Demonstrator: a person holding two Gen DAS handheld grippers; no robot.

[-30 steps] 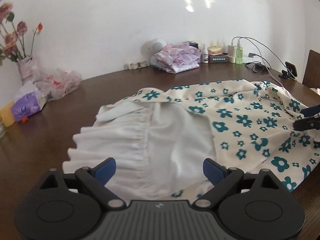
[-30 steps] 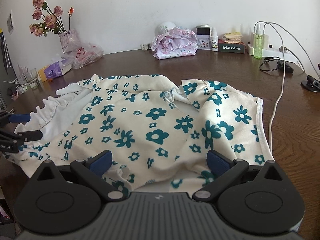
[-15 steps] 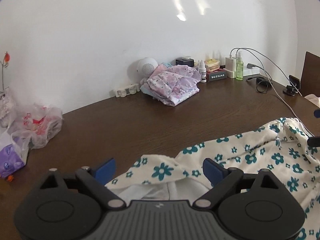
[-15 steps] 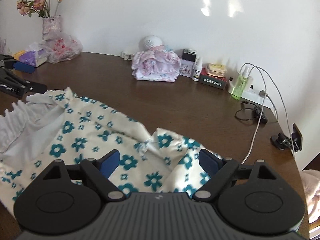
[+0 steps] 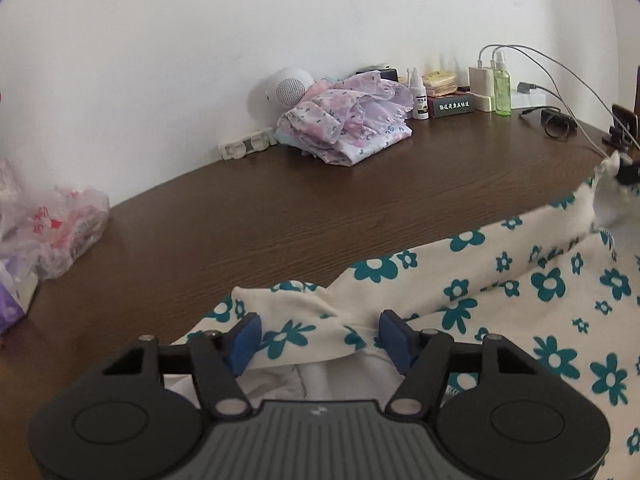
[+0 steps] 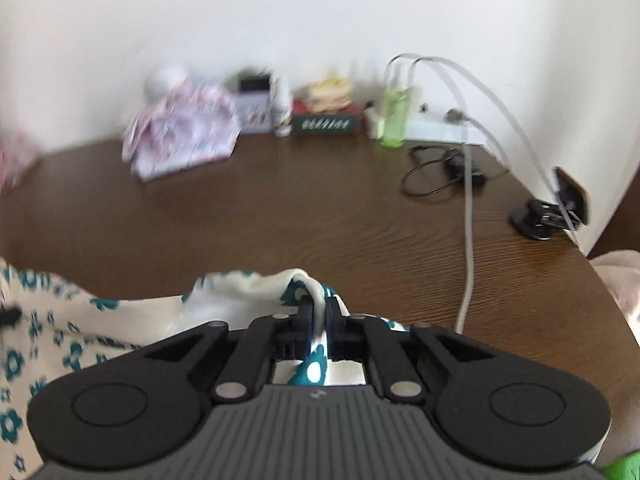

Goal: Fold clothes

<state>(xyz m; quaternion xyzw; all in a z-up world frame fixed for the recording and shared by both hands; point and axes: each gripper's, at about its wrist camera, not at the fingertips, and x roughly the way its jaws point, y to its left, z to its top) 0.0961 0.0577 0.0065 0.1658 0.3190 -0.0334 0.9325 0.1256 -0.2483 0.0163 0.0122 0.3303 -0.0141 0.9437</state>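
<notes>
The left gripper (image 5: 316,334), black plastic with blue rubber pads, has its fingers spread wide apart, with a soft cream garment printed with teal flowers (image 5: 520,292) lying rumpled between and beneath them; a plain white inner layer shows just below the pads. The pads sit at the folded edge of the cloth, but whether they touch it cannot be told. The garment spreads to the right across a dark brown wood-grain table (image 5: 280,216).

In the right wrist view, which is blurred, the right gripper (image 6: 319,312) is clamped tight on a bunched fold of the same flowered garment (image 6: 248,284), the cloth pinched between its fingers and lifted into a small peak at the garment's far edge. The rest of the fabric trails left over the table (image 6: 320,208).

Further back on the left lies a crinkled clear plastic bag with red print (image 5: 60,224). Against the white wall sits a loosely folded pile of lilac floral cloth (image 5: 344,120), with a round white speaker-like object (image 5: 286,90) behind it and a white power strip (image 5: 246,146) to its left. To the right stand a small white bottle (image 5: 420,96), a dark rectangular box with pale lettering too small to read (image 5: 452,106), a translucent green spray bottle (image 5: 502,90) and white chargers with grey cables (image 6: 468,208) looping over the table to a black clip stand (image 6: 548,216).
</notes>
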